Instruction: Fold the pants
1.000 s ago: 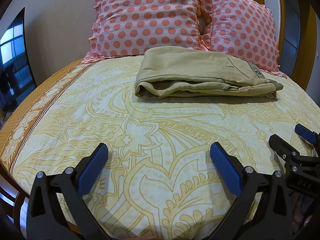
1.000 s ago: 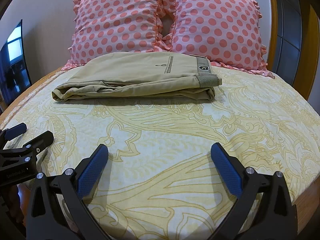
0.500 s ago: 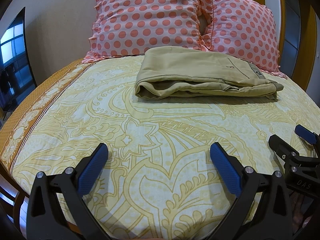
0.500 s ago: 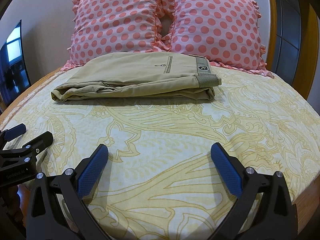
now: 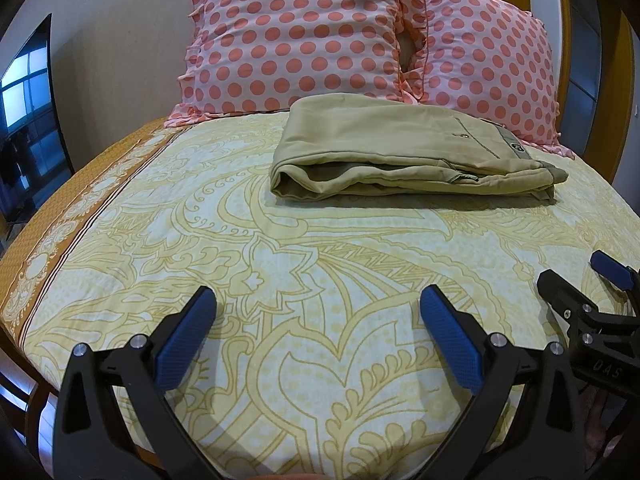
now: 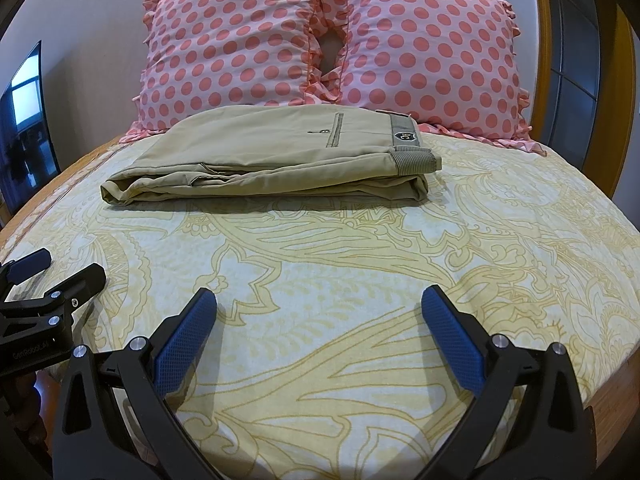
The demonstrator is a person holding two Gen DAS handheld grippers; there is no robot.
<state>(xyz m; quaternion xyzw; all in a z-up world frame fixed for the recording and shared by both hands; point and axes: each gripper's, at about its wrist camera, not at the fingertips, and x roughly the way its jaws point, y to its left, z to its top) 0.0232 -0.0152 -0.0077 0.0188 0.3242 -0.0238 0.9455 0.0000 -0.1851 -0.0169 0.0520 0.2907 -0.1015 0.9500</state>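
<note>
Khaki pants (image 5: pixel 404 156) lie folded in a flat stack at the far side of the bed, in front of the pillows; they also show in the right wrist view (image 6: pixel 276 160), waistband to the right. My left gripper (image 5: pixel 318 308) is open and empty, low over the near part of the bed, well short of the pants. My right gripper (image 6: pixel 320 308) is open and empty beside it. Each gripper shows at the edge of the other's view: the right one (image 5: pixel 580 284), the left one (image 6: pixel 60 268).
The bed has a yellow patterned sheet (image 5: pixel 280 264) with an orange border at the left (image 5: pixel 60 232). Two pink polka-dot pillows (image 6: pixel 328 44) stand against the headboard. A dark screen (image 5: pixel 28 120) stands at the left. A wooden frame (image 6: pixel 620 92) is at the right.
</note>
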